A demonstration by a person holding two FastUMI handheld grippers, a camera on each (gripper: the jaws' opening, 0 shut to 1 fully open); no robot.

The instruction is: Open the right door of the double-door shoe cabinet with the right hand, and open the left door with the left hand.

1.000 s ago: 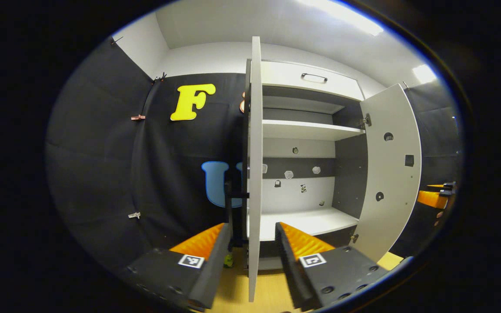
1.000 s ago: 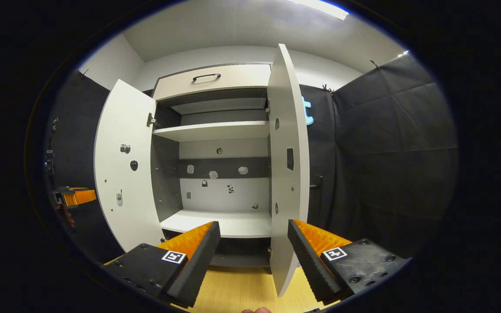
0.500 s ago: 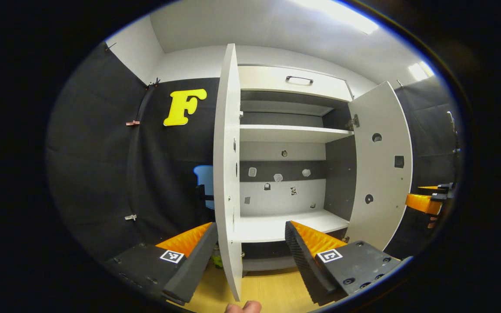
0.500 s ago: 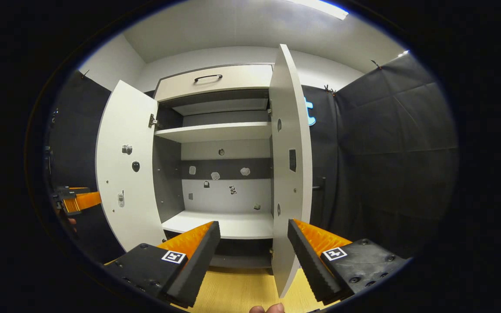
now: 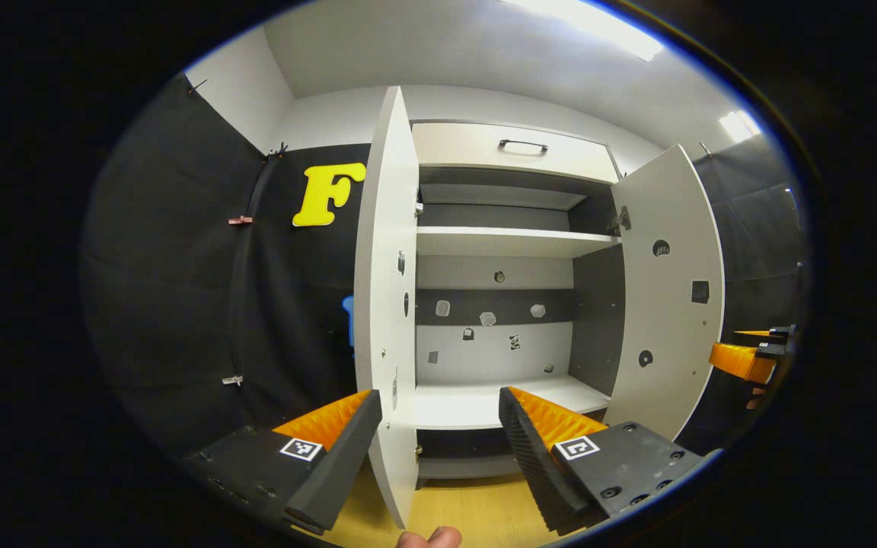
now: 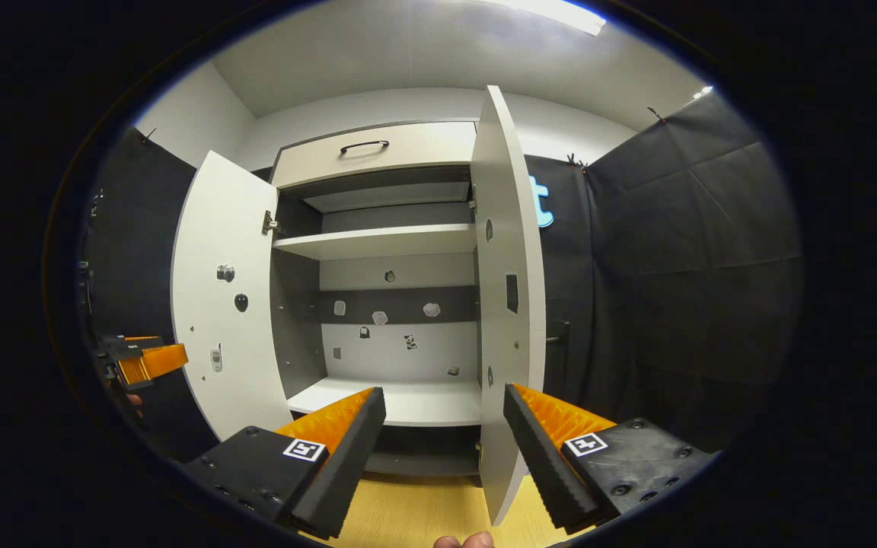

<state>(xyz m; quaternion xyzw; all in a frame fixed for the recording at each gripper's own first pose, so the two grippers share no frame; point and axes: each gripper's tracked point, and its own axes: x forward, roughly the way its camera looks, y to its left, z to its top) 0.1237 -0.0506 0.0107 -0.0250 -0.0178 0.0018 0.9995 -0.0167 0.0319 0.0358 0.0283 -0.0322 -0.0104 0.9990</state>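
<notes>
1. The left door [image 5: 385,304] of the shoe cabinet [image 5: 511,148] stood swung wide.
2. The left claw [image 5: 438,441] gaped empty, clear of it.
3. The right door [image 6: 507,304] stood wide too.
4. The right claw [image 6: 444,441] gaped empty; the task looked done.

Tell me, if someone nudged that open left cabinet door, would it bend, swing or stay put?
The left door would probably swing, not bend: it looks like a flat, rigid panel, and a metal hinge shows at its top inner corner. It likely moves easily, since nothing touches it and the left hand-held gripper is open. It seems fairly light, being thin along its edge.
</notes>
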